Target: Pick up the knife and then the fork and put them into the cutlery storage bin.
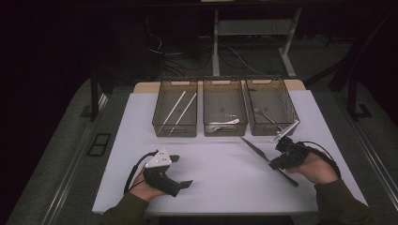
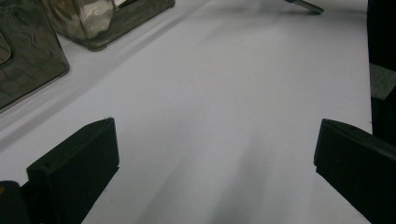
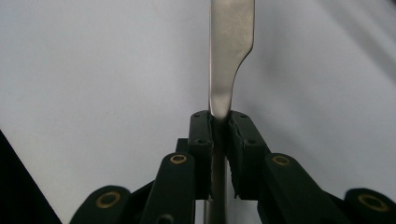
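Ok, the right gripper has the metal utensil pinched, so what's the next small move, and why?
Probably carry it up and forward over the right bin. The right gripper is shut on the utensil, which points toward that bin's near rim, and a similar metal piece already lies inside. The dark knife lies on the table just beside the gripper, so lift clear of it first.

Three mesh bins (image 1: 224,112) with utensils (image 1: 180,107)

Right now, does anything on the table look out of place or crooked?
Mostly tidy: three bins stand in a straight row with cutlery inside. One dark knife lies loose and slanted on the white mat, outside any bin. The right tongs are shut on a silver utensil, near the right bin.
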Available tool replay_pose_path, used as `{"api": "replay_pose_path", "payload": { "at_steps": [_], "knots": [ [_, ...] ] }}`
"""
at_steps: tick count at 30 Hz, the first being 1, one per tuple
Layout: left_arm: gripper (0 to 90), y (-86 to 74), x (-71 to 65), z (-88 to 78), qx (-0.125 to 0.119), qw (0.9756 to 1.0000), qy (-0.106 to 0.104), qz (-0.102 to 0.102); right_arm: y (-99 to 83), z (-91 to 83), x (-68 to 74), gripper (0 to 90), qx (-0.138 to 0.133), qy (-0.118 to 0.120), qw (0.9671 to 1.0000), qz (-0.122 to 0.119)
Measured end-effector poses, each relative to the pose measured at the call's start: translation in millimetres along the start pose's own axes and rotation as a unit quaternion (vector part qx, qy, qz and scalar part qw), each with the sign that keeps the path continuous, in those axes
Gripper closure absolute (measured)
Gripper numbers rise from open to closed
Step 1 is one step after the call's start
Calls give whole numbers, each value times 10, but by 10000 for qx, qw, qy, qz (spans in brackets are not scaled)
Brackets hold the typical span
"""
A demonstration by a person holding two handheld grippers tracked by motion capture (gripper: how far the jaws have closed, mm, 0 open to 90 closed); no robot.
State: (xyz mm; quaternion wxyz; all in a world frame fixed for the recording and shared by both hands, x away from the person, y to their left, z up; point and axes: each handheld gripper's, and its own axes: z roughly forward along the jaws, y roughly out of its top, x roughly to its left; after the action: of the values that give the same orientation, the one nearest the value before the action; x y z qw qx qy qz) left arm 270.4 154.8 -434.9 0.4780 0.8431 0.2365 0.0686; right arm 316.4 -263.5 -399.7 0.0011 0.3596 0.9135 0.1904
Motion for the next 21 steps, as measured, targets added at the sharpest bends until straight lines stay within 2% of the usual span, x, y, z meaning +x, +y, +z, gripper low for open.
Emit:
{"api": "replay_pose_path", "payload": {
  "at_steps": [4,10,15,19,21],
  "knots": [
    [0,-8,8,-6,-57,10000,-38,26,-31,-95,-55,802,-371,47,9993,93],
    [0,-30,41,-2,-45,10000,-58,22,-69,-207,-130,802,-928,175,9951,281],
    [0,-32,36,5,-16,10000,-58,30,-101,-270,-201,802,-1345,312,9897,369],
    [0,-27,34,0,-38,10000,-64,34,-116,-337,-236,803,-1645,282,9849,455],
    [0,-28,34,0,-37,10000,-64,20,-123,-373,-257,803,-1827,277,9814,520]
  ]
}}
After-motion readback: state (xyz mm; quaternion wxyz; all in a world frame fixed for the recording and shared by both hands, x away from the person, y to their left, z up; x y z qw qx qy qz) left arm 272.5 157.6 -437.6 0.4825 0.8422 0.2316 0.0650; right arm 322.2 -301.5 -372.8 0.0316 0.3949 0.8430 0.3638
